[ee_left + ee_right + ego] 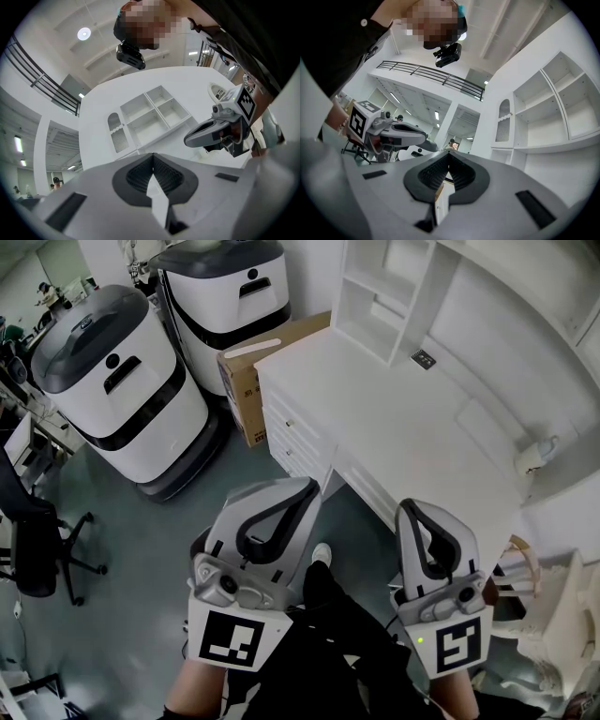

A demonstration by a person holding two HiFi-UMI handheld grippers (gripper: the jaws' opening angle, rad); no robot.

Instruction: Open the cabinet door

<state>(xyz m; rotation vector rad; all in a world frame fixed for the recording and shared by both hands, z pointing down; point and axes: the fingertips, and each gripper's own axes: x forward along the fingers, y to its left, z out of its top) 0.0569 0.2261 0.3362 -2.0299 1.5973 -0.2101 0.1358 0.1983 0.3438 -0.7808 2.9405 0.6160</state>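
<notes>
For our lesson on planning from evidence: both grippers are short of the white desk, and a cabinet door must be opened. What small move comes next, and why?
Probably carry the right gripper forward toward the small arched door in the shelf unit. It and the left gripper are shut, empty, and short of the desk, touching nothing.

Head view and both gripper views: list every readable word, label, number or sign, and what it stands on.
No readable text anywhere.
On the left gripper and the right gripper: black-and-white square marker patterns only, no letters.
On the cardboard box: any print is too small to read.
</notes>
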